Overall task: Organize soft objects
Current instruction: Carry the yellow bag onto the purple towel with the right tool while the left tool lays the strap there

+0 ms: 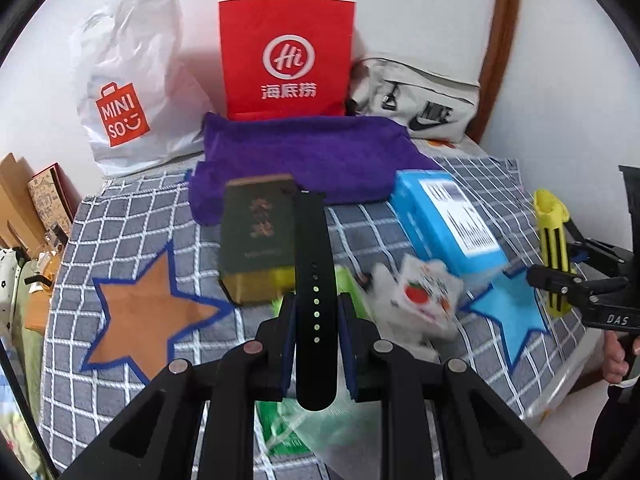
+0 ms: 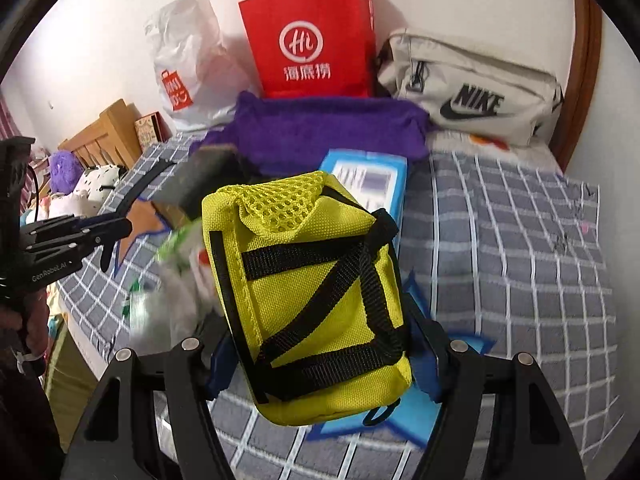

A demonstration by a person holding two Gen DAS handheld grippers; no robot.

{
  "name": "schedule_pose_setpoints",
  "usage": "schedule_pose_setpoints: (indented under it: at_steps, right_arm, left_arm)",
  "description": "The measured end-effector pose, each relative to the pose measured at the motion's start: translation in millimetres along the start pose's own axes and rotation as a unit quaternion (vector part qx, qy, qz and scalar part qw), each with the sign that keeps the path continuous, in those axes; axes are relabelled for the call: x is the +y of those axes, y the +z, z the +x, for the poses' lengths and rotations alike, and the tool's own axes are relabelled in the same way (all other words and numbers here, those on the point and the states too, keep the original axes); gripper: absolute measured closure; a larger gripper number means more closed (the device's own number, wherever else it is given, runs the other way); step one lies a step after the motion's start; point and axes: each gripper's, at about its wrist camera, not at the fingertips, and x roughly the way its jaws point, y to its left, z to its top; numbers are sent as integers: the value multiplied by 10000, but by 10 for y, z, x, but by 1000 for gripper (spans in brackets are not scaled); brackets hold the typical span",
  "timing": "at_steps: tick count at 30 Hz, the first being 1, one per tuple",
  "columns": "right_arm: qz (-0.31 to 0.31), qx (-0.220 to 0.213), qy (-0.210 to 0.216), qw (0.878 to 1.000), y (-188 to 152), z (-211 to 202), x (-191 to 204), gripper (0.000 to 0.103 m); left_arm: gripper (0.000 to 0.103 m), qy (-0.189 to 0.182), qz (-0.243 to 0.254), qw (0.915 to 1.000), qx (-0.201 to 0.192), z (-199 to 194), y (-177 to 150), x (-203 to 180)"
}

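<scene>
My left gripper (image 1: 316,312) is shut on a black watch strap (image 1: 314,264) with a row of holes, held above the checked blanket (image 1: 120,240). My right gripper (image 2: 324,356) is shut on a yellow mesh-topped pouch (image 2: 308,288) with black webbing straps, also held above the blanket; the pouch shows at the right edge of the left wrist view (image 1: 554,240). A purple towel (image 1: 304,156) lies folded at the back of the blanket. A white pack with a tomato picture (image 1: 424,292) and green plastic packaging (image 1: 288,424) lie under the left gripper, blurred.
A dark green box (image 1: 258,236) and a blue box (image 1: 448,220) sit on the blanket. A red paper bag (image 1: 286,56), a white Miniso plastic bag (image 1: 128,84) and a beige Nike waist bag (image 1: 420,100) lean on the back wall. A wooden headboard (image 2: 108,136) stands left.
</scene>
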Motion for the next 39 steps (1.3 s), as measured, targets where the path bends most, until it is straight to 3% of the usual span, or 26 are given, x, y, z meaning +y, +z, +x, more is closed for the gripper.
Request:
schedule_pose_setpoints:
  at_steps: [10,18,29,39]
  right_arm:
    - [51,-70,16,10000,831,331,-98,32]
    - [181,-41,-69,9998,1285,715,-269,32]
    - [177,469,-19,9987,1735,1486,-551,32]
    - [-22,1067,22,9943,1908,2135,-693,32]
  left_arm:
    - [84,144,-117,9998,-65,230,601,250]
    - [84,24,-314,9994,171,644,1022,440]
    - [84,-47,-530,9973,507,1348,1410,693]
    - [84,-72,-643,9943,844,1926,1660,823]
